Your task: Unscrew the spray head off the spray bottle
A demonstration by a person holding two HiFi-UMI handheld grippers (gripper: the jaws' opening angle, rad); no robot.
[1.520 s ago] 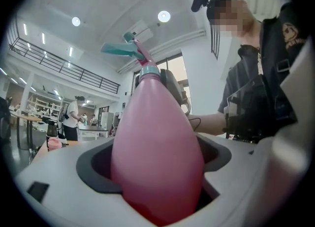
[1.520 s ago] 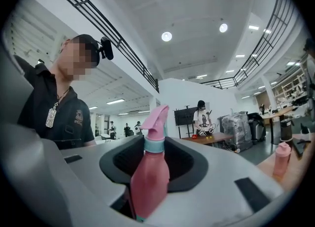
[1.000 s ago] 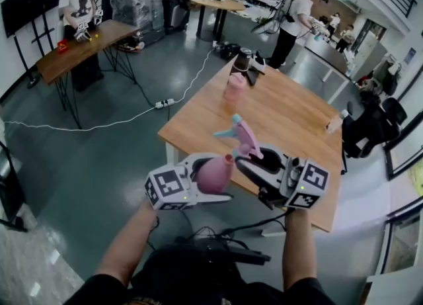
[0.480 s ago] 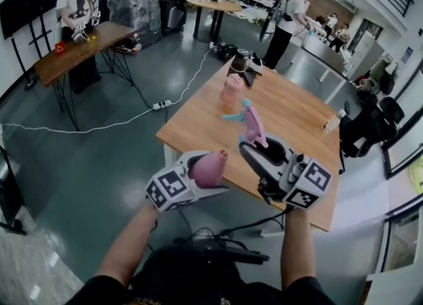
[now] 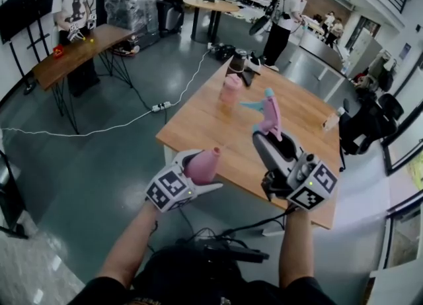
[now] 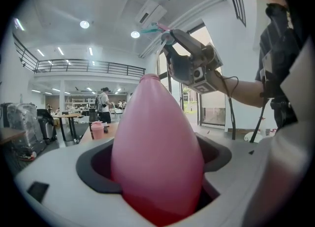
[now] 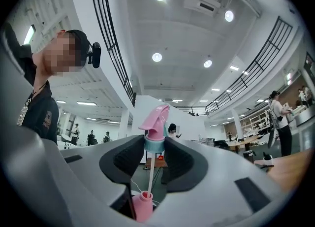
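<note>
My left gripper [image 5: 198, 173] is shut on the pink spray bottle [image 5: 203, 165], which fills the left gripper view [image 6: 157, 157] with its bare neck pointing up. My right gripper [image 5: 271, 139] is shut on the spray head [image 5: 268, 115], pink with a teal nozzle, held above and to the right of the bottle. In the right gripper view the pads clamp the head's teal collar [image 7: 154, 144]. Its thin dip tube [image 7: 149, 174] hangs down toward the bottle's open neck [image 7: 142, 206]. Whether the tube's end is still inside, I cannot tell.
Both grippers hover over the near edge of a wooden table [image 5: 218, 125]. On it stand a pink cup [image 5: 230, 89], a dark jug [image 5: 240, 61] and a small bottle [image 5: 330, 122]. A second table [image 5: 73, 49] and people stand further off; a white cable [image 5: 132, 117] runs across the floor.
The right gripper has lifted the spray head up and to the right, away from the bottle. The left gripper with the bottle has sunk slightly.
</note>
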